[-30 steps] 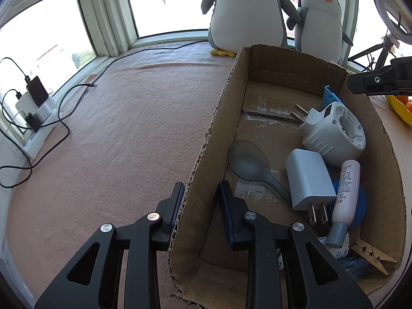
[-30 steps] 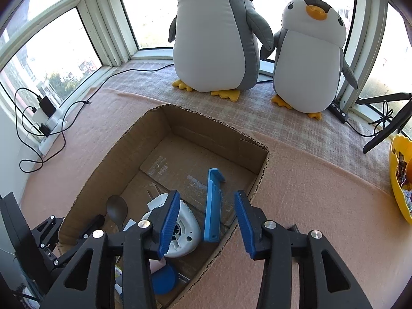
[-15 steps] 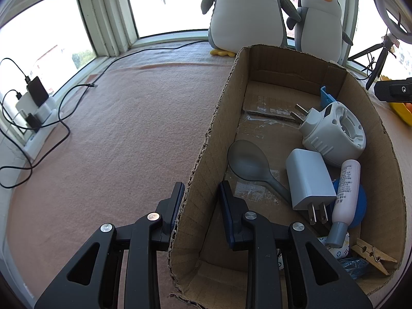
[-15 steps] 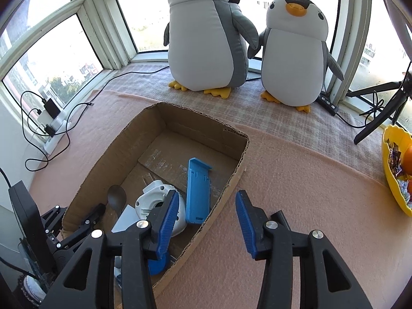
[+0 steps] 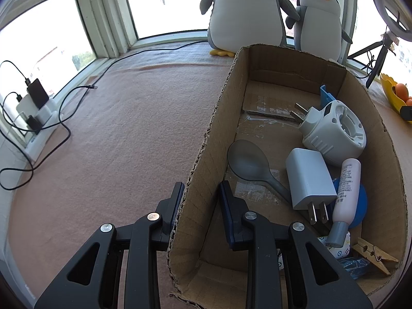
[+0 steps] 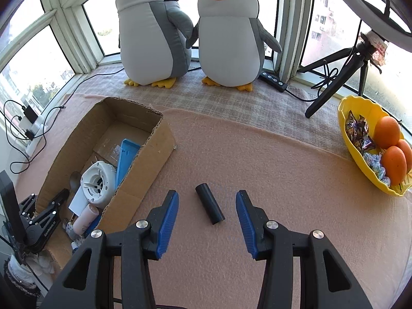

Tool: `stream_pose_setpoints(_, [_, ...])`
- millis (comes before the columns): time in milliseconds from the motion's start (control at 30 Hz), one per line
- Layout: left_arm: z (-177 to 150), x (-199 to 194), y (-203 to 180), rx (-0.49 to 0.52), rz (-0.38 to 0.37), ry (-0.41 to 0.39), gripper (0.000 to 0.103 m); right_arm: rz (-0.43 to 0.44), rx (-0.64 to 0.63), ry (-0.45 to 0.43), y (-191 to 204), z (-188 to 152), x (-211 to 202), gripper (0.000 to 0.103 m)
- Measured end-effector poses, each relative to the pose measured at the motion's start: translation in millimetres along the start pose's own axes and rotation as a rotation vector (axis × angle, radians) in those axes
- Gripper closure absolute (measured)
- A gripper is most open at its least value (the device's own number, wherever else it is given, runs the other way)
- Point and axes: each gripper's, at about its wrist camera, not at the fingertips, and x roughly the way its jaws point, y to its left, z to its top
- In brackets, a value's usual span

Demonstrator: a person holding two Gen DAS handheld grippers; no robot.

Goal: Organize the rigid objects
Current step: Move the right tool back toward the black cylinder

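Observation:
A cardboard box (image 5: pixel 219 118) stands on the pink cloth. It holds a white round plug device (image 5: pixel 332 134), a white charger (image 5: pixel 309 180), a grey spoon (image 5: pixel 247 159), a pink bottle (image 5: pixel 345 193), a wooden clothespin (image 5: pixel 373 253) and a blue flat piece (image 6: pixel 127 157). My left gripper (image 5: pixel 200 195) is shut on the box's left wall, one finger outside and one inside. A black cylinder (image 6: pixel 209 207) lies on the cloth right of the box (image 6: pixel 157 152). My right gripper (image 6: pixel 207 203) hovers open over it, its fingers on either side and apart from it.
Two penguin plush toys (image 6: pixel 152 31) (image 6: pixel 229 33) stand by the window behind the box. A yellow bowl (image 6: pixel 347 139) with oranges and sweets sits at the right, a black tripod (image 6: pixel 334 77) behind it. A power strip with cables (image 5: pixel 36 113) lies far left.
My right gripper has moved right, from over the box to over the cloth, and the black cylinder has come into view between its fingers. The left gripper and box have not moved.

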Motion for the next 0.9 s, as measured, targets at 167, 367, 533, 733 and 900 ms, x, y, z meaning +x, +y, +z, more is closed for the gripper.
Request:
stream_pose_setpoints(167, [0,0,-1,0.003,0.005,-0.001,0.078,-0.017,-0.025,0.029,-7,-3,10,0.061])
stream_pose_setpoints(367, [-1,0,-1,0.004,0.006,-0.003,0.078,-0.022,-0.067,0.062,0,-8,26,0.061])
stream_pose_setpoints(533, [-1,0,-1,0.005,0.006,-0.003,0.078,-0.028,-0.094,0.084,5,-9,37,0.061])
stream_pose_setpoints(733, [-2,0,-1,0.004,0.006,-0.003,0.078,-0.031,-0.114,0.099,8,-7,44,0.061])
stream_pose_setpoints(900, [-2,0,-1,0.005,0.006,-0.003,0.078,-0.033,-0.115,0.112,9,-4,50,0.061])
